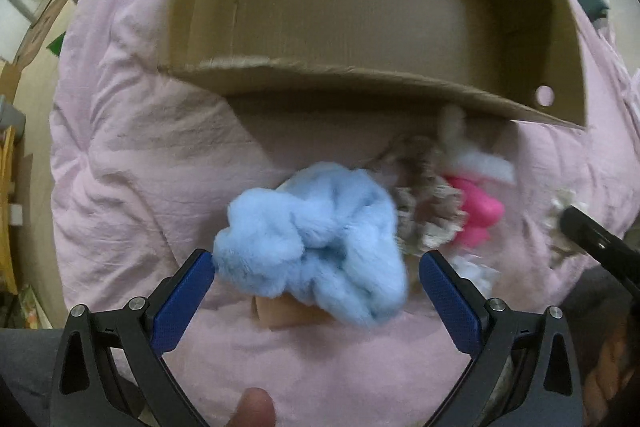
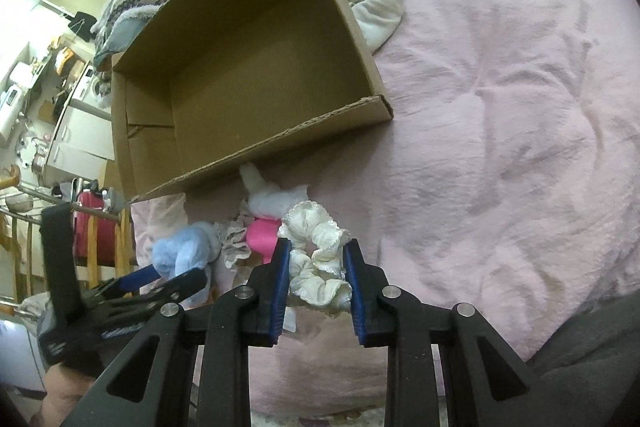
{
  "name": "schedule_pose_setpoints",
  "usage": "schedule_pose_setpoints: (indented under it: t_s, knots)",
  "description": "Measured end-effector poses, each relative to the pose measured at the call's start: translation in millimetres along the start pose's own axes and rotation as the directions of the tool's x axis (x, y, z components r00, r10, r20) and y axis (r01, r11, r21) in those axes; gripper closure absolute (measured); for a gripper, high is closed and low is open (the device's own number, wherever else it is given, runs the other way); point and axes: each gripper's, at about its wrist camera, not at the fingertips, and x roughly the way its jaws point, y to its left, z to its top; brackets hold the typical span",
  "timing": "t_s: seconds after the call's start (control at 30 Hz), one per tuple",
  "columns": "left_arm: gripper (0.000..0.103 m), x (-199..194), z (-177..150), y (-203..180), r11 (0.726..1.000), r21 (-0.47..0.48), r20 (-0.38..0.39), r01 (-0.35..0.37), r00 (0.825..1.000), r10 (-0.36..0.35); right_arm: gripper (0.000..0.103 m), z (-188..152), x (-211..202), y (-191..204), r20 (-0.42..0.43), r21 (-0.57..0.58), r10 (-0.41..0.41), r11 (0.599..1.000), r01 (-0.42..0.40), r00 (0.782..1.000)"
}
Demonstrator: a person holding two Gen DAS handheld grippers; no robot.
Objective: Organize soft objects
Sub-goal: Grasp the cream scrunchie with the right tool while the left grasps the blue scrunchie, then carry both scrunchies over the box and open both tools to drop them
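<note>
Left wrist view: a blue scrunchie (image 1: 316, 239) is seen between the spread fingers of the left gripper (image 1: 316, 267), ungripped, on a pink blanket (image 1: 132, 155) below a cardboard box (image 1: 560, 39); a cream scrunchie (image 2: 318, 261) is pinched by the right gripper (image 2: 316, 249).

From the scrunchie pile, the cardboard box (image 2: 256, 67) blocks the way at twelve o'clock, its near wall rising just behind the white plush (image 2: 272, 197), while bare pink bedding (image 2: 500, 107) lies open toward three o'clock.
</note>
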Motion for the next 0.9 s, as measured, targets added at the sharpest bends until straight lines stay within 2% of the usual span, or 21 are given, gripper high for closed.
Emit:
schedule_pose_setpoints:
  t_s: [0.03,0.13,0.17,0.23,0.3,0.4,0.63,0.7,0.77,0.83,0.9]
  knots:
    - [0.02,2,1,2,1.0,-0.004,0.002,-0.005,1.0,0.005,0.075,3,-1,-4,0.0,-0.003,-0.004,1.0,0.004,1.0]
    - [0.051,6,1,7,1.0,-0.025,-0.01,0.018,1.0,-0.018,0.075,5,-1,-7,-0.006,-0.001,-0.008,1.0,0.008,1.0]
    - [0.057,6,0,9,0.999,-0.033,-0.01,0.031,0.999,-0.032,0.075,6,-1,-7,-0.009,0.001,-0.007,1.0,0.007,1.0]
    - [0.077,1,-1,14,0.998,-0.047,0.003,0.029,1.0,-0.029,0.075,7,1,-7,-0.012,0.001,-0.006,1.0,0.006,1.0]
    - [0.085,-8,-2,20,0.996,-0.075,0.017,0.05,0.999,-0.049,0.075,7,2,-4,-0.016,-0.005,-0.005,1.0,0.004,1.0]
    - [0.09,-28,-4,26,0.994,-0.09,0.058,0.064,0.997,-0.059,0.075,8,3,-4,-0.023,-0.015,0.0,1.0,0.0,1.0]
    - [0.09,-95,-17,32,0.997,-0.071,0.199,0.043,0.98,-0.029,0.075,13,-19,0,0.01,-0.059,0.039,0.998,-0.038,0.999]
    - [0.09,-111,-16,33,0.997,-0.071,0.242,0.04,0.97,-0.021,0.075,17,-31,7,0.047,-0.099,0.053,0.994,-0.048,0.997]
    - [0.09,-123,-10,33,0.998,-0.058,0.306,0.018,0.952,0.001,0.075,24,-43,14,0.088,-0.141,0.071,0.988,-0.058,0.994]
    - [0.09,-134,-6,27,1.0,-0.023,0.376,-0.012,0.926,0.02,0.075,32,-53,21,0.113,-0.164,0.074,0.985,-0.055,0.991]
    - [0.09,-136,3,24,1.0,0.006,0.405,-0.01,0.914,0.007,0.075,41,-64,28,0.126,-0.167,0.078,0.984,-0.056,0.989]
